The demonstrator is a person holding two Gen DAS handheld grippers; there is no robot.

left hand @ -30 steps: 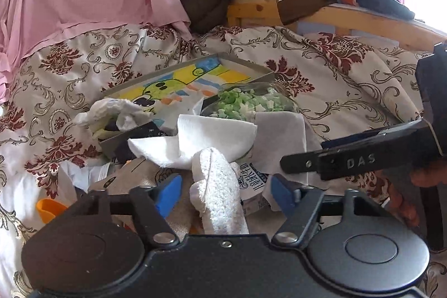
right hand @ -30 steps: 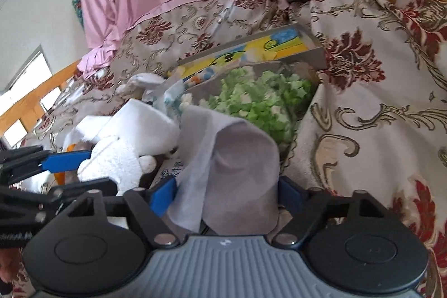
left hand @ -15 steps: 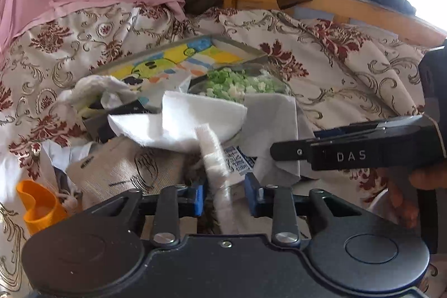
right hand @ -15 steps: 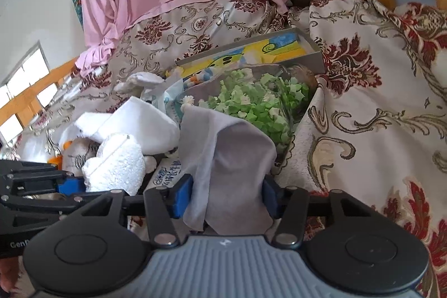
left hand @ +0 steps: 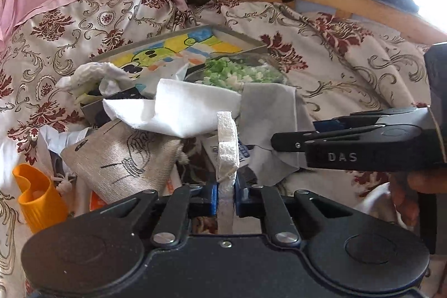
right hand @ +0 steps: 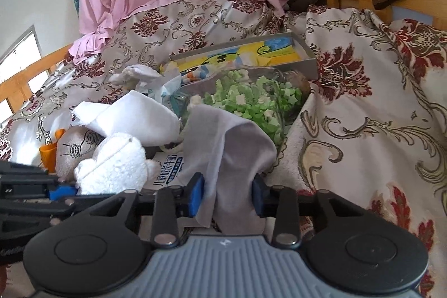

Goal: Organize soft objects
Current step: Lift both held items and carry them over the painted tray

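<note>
A white fluffy plush (left hand: 227, 147) stands squeezed flat between the pads of my left gripper (left hand: 225, 196), which is shut on it. The right wrist view shows it as a puffy lump (right hand: 114, 164) at the left. A grey cloth (right hand: 232, 152) droops between the blue pads of my right gripper (right hand: 226, 196). Those jaws are closing and the pads bunch its folds from both sides. From the left wrist view, the right gripper (left hand: 279, 141) comes in from the right onto the grey cloth (left hand: 268, 113). A white tissue (left hand: 178, 113) lies folded just behind the plush.
All this lies on a floral bedspread (right hand: 363, 108). A bag of green and white bits (right hand: 251, 102) and a grey box with a cartoon picture (left hand: 178, 46) lie behind the cloths. A burlap pouch (left hand: 125, 155) and orange cup (left hand: 36, 200) are left. A hand (left hand: 413, 186) holds the right gripper.
Both grippers have closed. The left one went from wide open around the plush to squeezing it flat. The right one's pads came in against the grey cloth and bunched it narrower.
</note>
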